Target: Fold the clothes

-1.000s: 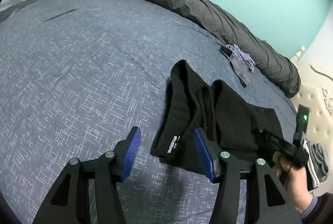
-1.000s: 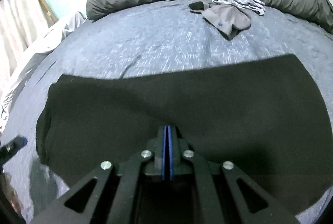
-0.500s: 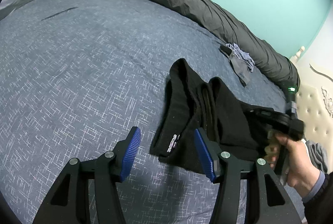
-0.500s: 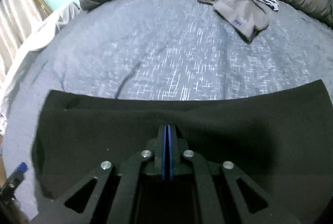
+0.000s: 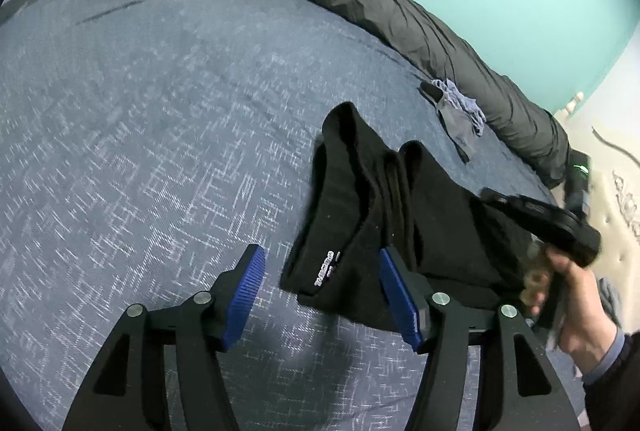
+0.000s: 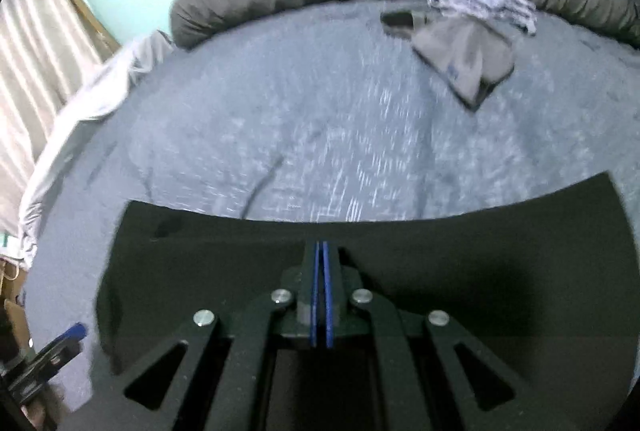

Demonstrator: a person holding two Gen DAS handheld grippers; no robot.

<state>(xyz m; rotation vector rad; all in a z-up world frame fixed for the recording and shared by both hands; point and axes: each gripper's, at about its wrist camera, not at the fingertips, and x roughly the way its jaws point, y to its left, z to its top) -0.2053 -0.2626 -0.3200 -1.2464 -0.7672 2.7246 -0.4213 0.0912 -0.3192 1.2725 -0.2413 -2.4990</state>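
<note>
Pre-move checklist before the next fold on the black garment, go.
1. Right gripper shut on black garment: ok.
2. Left gripper opening, pads off the cloth: ok.
3. Garment flat: not ok, bunched in folds at its left end.
4. Label edge between left fingers: ok.
5. Grey clothes apart from garment: ok.
6. Bedspread bare on the left: ok.
</note>
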